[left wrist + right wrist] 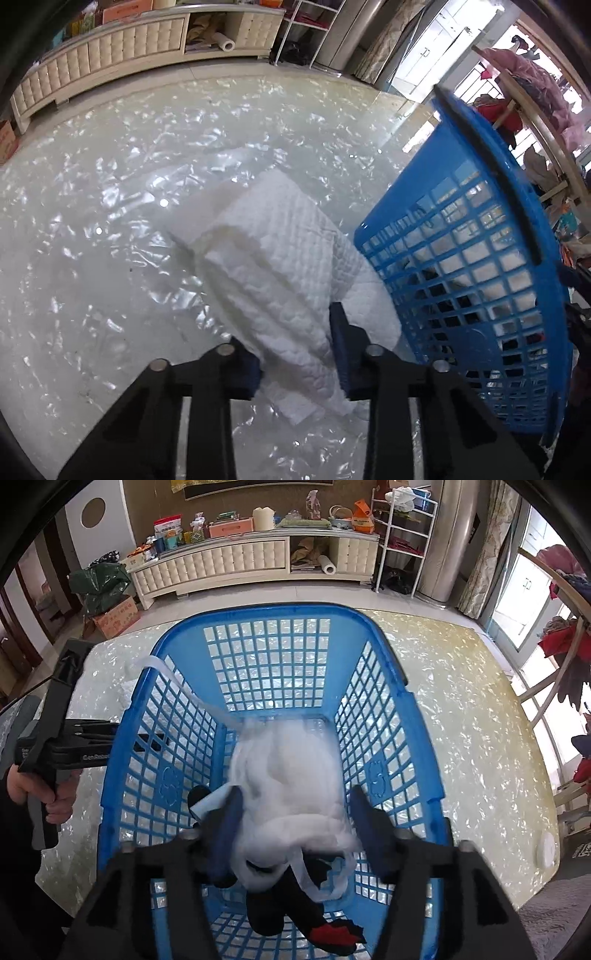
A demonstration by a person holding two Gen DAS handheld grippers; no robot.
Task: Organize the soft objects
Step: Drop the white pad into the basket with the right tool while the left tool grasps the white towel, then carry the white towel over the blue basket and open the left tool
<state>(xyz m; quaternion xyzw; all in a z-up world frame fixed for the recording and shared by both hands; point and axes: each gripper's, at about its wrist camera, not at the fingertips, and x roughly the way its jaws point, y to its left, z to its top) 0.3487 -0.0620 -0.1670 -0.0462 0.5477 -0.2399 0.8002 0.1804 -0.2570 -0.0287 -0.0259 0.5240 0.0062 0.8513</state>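
Nearest the left wrist camera, the left gripper [297, 354] had its jaws pinched on the near end of a folded white quilted cloth [273, 273], which ran away from the jaws across the desk [110, 184] with its far edge against the wall of the blue basket [480, 266]. The cloth looked light and limp, its embossed layers likely to sag and unfold, so a hold across the thick folded end seemed soundest.

The right gripper [291, 823] hung inside the basket, its jaws spread with a fluffy white garment [291, 771] lying loose between them, not squeezed. Below the jaws lay a black fabric item with a red patch [280, 908]. Beyond them rose the stiff plastic lattice of the basket's far wall, with the glossy pearl-flecked desk past it.
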